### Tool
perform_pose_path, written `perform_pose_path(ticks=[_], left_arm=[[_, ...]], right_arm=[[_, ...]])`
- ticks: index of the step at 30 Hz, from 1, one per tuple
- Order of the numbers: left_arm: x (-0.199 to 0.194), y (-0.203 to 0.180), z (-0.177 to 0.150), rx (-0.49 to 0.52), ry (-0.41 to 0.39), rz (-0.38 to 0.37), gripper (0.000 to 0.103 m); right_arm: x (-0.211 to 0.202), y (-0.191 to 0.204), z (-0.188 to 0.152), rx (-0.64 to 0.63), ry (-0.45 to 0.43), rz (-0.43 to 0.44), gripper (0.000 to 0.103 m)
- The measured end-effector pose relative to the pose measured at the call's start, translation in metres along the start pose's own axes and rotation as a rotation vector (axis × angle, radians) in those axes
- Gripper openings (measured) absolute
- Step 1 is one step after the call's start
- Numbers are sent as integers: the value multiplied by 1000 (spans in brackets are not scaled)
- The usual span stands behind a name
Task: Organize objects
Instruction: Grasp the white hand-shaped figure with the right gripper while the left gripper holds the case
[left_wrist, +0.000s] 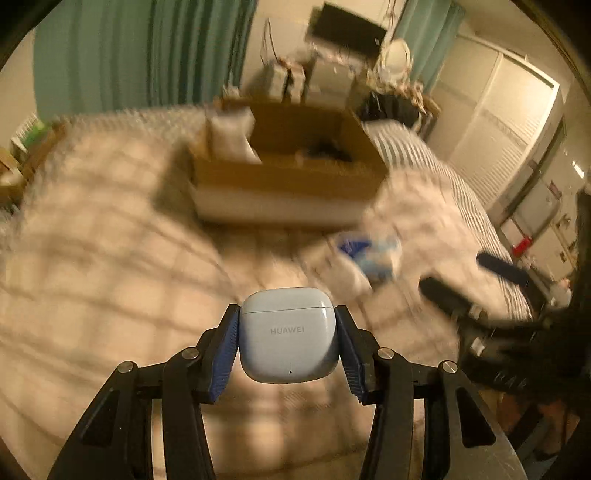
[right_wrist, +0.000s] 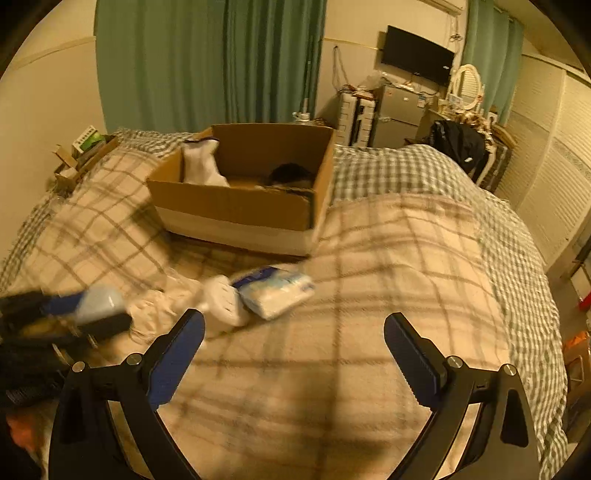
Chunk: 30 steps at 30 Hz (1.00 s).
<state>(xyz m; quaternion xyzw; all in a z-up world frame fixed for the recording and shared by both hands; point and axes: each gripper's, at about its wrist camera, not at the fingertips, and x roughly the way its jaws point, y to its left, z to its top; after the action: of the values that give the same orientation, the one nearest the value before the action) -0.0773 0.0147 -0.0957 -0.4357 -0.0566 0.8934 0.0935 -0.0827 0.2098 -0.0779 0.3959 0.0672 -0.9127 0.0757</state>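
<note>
Left tongs (left_wrist: 289, 334) clench the earbud case (left_wrist: 289, 334) flat-sided for carrying, probably toward the cardboard box (right_wrist: 236, 206) mid-bed; right tongs (right_wrist: 294, 334) hang released, ready for the tissue pack (right_wrist: 277, 291).

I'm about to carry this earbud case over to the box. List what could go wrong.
1. The smooth, rounded earbud case is pinched only at its sides by the left gripper; it may slip.
2. The cardboard box sits on soft bedding, so it may tip if bumped.
</note>
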Motion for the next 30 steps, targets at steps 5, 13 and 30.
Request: perform_pose_path(ticks=[5, 13, 30], left_arm=[[9, 27, 32, 17, -44, 134, 51], [44, 53, 14, -22, 19, 136, 51], [42, 66, -3, -80, 12, 96, 51]], right_arm=[[23, 38, 17, -57, 55, 54, 96], [85, 66, 12, -78, 205, 40, 84], [74, 68, -13, -85, 190, 35, 68]])
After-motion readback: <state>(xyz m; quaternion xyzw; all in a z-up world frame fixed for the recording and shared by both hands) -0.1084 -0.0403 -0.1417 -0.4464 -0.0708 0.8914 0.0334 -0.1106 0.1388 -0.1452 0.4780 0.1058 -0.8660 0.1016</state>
